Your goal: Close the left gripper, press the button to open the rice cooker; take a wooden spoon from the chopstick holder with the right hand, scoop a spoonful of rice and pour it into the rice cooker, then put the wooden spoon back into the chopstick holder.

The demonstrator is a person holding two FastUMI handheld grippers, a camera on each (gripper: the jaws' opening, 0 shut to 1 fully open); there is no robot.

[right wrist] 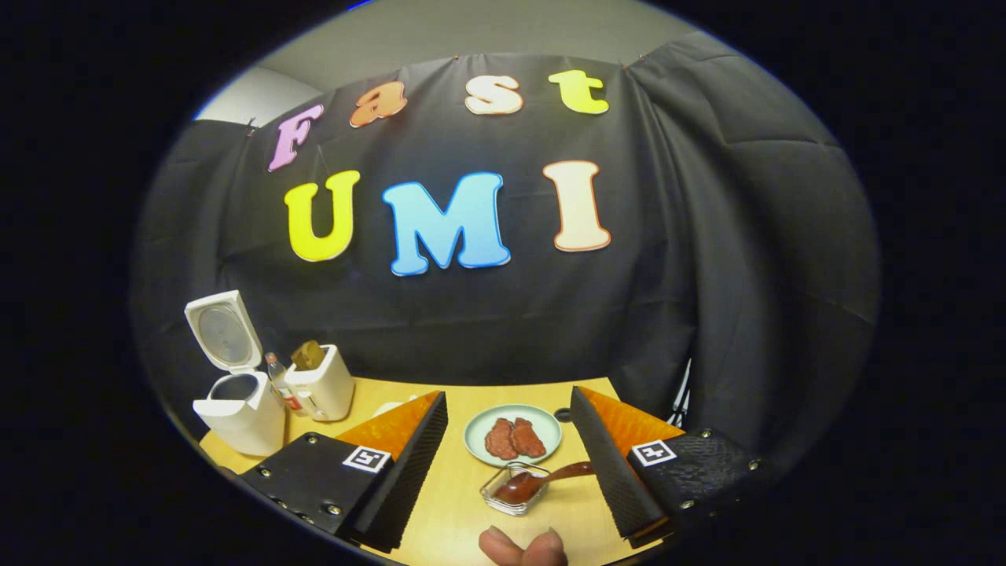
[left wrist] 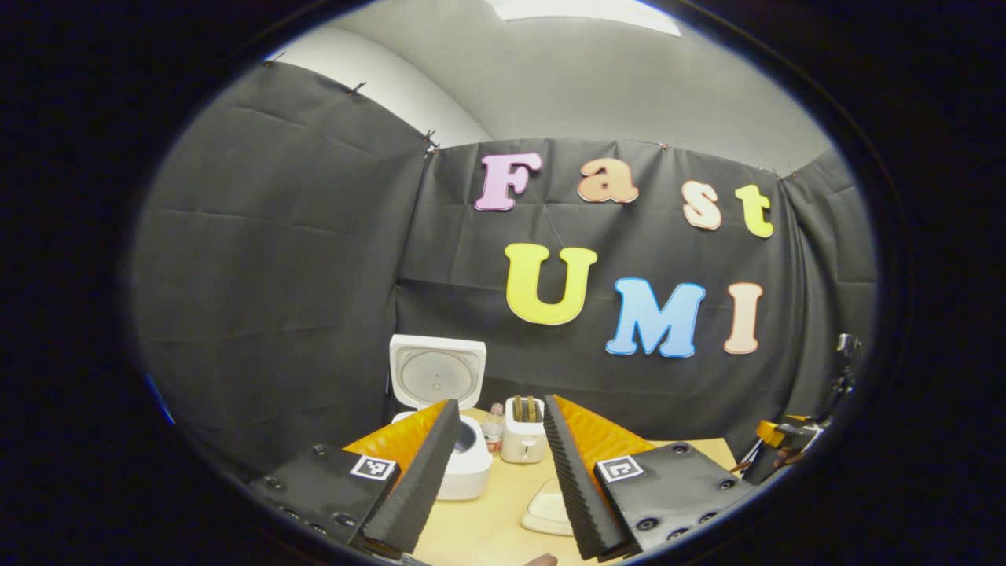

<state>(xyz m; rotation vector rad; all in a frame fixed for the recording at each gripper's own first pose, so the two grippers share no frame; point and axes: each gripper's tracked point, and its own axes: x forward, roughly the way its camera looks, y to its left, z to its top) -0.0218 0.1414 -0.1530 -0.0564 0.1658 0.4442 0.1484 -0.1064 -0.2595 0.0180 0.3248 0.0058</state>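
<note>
I see both grippers' jaws spread wide, holding nothing. The rice cooker [right wrist: 236, 401] stands open. The wooden spoon [right wrist: 542, 481] rests in a clear dish [right wrist: 511, 495].

Toaster [right wrist: 321, 382] right of open rice cooker [right wrist: 236, 409], bottle [right wrist: 277, 377] between.

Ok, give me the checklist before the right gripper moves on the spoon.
1. Rice cooker lid raised: ok.
2. Right gripper open: ok, nothing between its fingers.
3. Wooden spoon located: ok, bowl in the clear container, handle pointing toward one finger.
4. Spoon gripped: not ok.
5. Rice in the container: cannot tell.
6. Left gripper empty: ok, open.
</note>
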